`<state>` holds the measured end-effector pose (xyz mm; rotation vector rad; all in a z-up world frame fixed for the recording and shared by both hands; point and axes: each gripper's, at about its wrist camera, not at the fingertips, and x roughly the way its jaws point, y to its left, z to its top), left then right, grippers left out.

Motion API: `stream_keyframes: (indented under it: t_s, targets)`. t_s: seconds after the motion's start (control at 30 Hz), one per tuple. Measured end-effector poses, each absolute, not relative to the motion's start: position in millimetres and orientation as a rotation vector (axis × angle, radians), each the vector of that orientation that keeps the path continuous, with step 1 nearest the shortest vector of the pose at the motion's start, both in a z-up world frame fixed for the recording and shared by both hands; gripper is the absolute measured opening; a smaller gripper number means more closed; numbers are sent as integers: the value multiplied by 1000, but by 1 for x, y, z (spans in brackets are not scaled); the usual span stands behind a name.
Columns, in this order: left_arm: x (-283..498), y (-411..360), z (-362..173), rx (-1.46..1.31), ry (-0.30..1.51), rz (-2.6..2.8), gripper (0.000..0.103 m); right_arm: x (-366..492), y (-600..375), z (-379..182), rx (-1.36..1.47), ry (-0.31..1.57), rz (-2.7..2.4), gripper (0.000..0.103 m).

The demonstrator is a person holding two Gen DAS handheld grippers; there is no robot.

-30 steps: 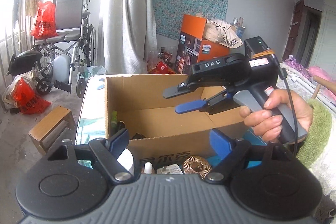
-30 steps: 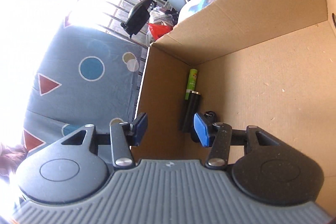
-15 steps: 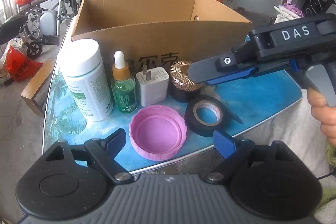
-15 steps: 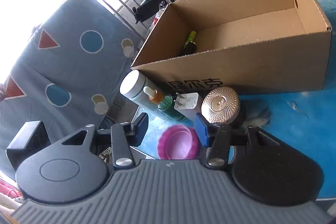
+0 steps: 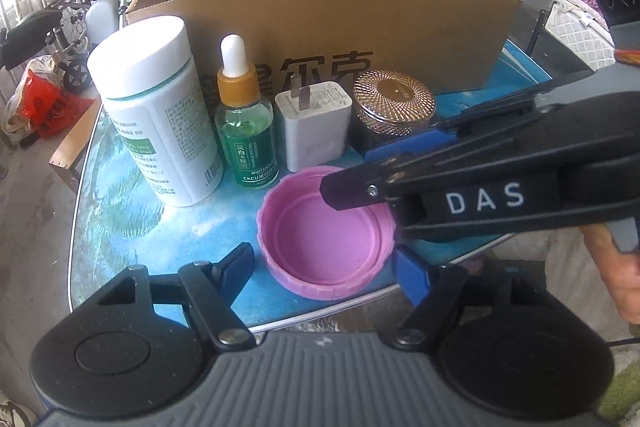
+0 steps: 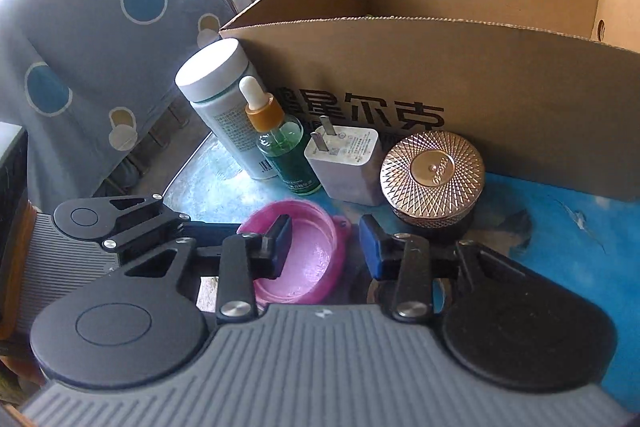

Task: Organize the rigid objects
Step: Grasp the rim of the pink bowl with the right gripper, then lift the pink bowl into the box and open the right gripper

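Left gripper (image 5: 324, 267): jaws wide apart, empty, straddling the near side of the round pink plastic lid (image 5: 326, 231), which lies open side up at the near edge of the blue patterned table (image 5: 120, 227). Right gripper (image 6: 324, 245): jaws spread, nothing gripped, held low over the lid's right side.

Row behind lid, left to right: white-capped plastic bottle (image 5: 156, 111), green glass dropper bottle (image 5: 245, 119), white plug adapter (image 5: 316, 125), round jar with copper-coloured textured lid (image 5: 394, 107).

Behind the row: open brown cardboard box (image 5: 360, 23), printed side facing the items.
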<state>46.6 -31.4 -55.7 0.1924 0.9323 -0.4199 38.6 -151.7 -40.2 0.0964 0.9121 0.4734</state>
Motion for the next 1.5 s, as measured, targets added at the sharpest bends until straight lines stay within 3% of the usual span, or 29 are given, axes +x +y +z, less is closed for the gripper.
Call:
stream_keyframes:
  t_s: [0.27,0.6,0.87,1.07,1.23,1.5]
  targets:
    - [46,-34,-57,214,902,-404,71,47,-140,-55,32,940,485,15]
    - [30,-27,-31,195,856,-392,71,36,-130,-48,19,899,487,15]
    - [0,-32,47,222,675,-373,71,-8,-135,23,5,699,514,15]
    - [42,-61,98,209,602,-400,71,2,-165,92,-4,547,508,15]
    - [111,-78,111,162,709,-461,71,57,-202,122,32,582,489,16]
    - [226,-82,65,130,1085,-513,71,194,-239,83,133,974,500,16]
